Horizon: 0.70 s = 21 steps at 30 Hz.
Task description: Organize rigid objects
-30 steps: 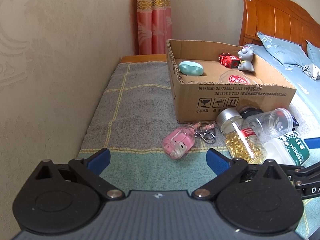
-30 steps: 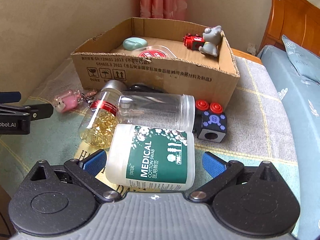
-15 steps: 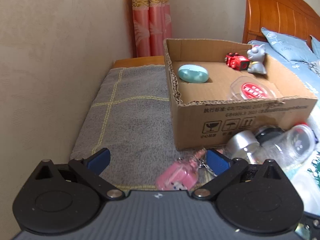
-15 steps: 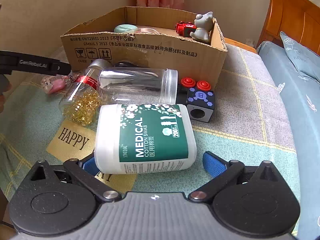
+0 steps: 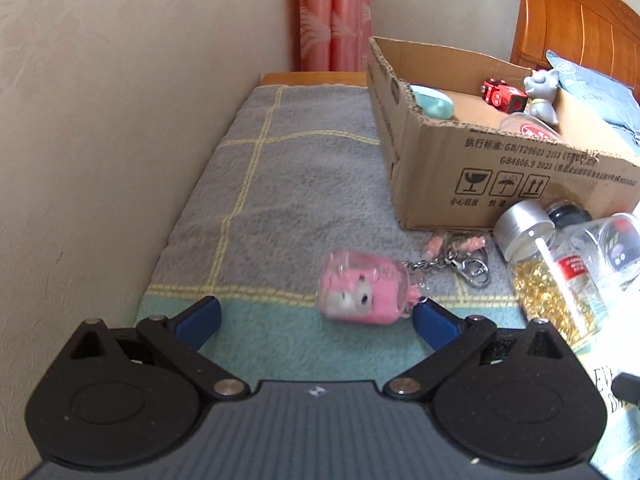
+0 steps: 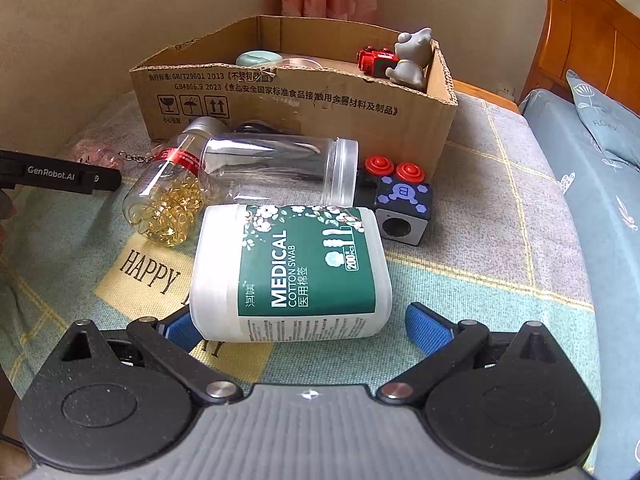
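Both claws gaped wide and empty, the left gripper framing the pink keychain, the right gripper framing the cotton swab tub, seemingly to box them.

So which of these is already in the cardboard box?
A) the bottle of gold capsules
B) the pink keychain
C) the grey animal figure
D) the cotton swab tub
C: the grey figure sits inside the box beside a red toy; the tub, keychain and capsule bottle lie outside on the blanket.
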Tool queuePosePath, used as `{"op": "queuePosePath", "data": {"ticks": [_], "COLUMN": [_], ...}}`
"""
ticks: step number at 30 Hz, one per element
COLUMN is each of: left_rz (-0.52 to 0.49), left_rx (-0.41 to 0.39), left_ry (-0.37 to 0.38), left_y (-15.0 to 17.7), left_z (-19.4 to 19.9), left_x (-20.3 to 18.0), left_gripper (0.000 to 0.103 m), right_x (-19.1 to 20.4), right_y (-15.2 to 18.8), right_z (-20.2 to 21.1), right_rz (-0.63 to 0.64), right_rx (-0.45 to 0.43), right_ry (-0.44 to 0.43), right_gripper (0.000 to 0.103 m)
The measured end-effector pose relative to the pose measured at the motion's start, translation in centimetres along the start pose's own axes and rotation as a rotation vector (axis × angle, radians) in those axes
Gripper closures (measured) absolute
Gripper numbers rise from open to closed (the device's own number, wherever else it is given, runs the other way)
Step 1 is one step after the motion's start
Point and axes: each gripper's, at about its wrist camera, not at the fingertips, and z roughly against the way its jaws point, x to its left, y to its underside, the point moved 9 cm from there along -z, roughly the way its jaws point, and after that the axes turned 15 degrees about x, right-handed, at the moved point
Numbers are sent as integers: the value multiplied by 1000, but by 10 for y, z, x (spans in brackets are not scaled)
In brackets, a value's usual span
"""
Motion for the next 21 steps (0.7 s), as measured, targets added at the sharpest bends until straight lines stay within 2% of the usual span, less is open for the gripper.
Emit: {"op": "queuePosePath", "data": {"ticks": [7,21], "left_rz": [25,-139], "left_rx": [-17,-68], "left_ry": [11,-18], "left_y": [2,-16], "left_z": [-1,-4], "left_x": [3,-16], "left_gripper": [1,4], "right_x": [0,1], "right_y": [-1,-2], "right_z": [0,0], "right_rz": [8,30], "right_rx": [-13,-23], "right_ry": [-4,-13], "right_gripper": [0,0]}}
